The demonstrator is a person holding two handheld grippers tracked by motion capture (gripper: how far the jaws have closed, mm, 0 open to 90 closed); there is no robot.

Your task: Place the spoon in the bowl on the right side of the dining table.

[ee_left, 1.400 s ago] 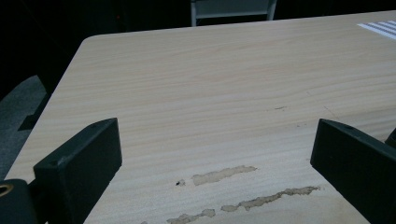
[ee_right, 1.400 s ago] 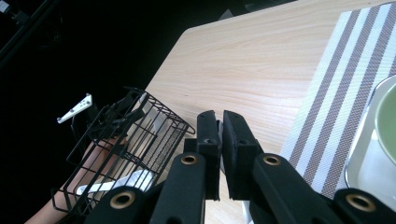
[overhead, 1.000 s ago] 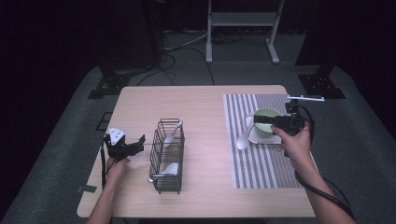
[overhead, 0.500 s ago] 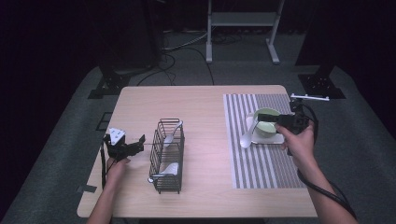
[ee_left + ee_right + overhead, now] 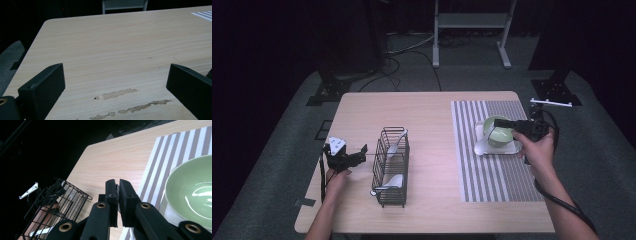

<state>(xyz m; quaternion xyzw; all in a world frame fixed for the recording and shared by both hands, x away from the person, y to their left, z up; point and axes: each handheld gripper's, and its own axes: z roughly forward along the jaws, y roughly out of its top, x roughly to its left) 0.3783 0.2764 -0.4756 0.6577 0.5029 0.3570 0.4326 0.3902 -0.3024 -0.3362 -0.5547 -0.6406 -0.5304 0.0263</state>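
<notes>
Spanning most of the high view, the wooden table (image 5: 427,120) carried a striped placemat (image 5: 494,170) on its right side. Left of centre stood a black wire rack (image 5: 390,167) with pale utensils in it. On the mat lay a white plate (image 5: 504,148) bearing a green bowl (image 5: 498,134). The right gripper (image 5: 498,122) hung over that bowl, its jaws pressed together with nothing between them, as the right gripper view showed. The left gripper (image 5: 362,151) sat just left of the rack, jaws spread wide over bare wood marked by worn scuff patches (image 5: 130,102).
</notes>
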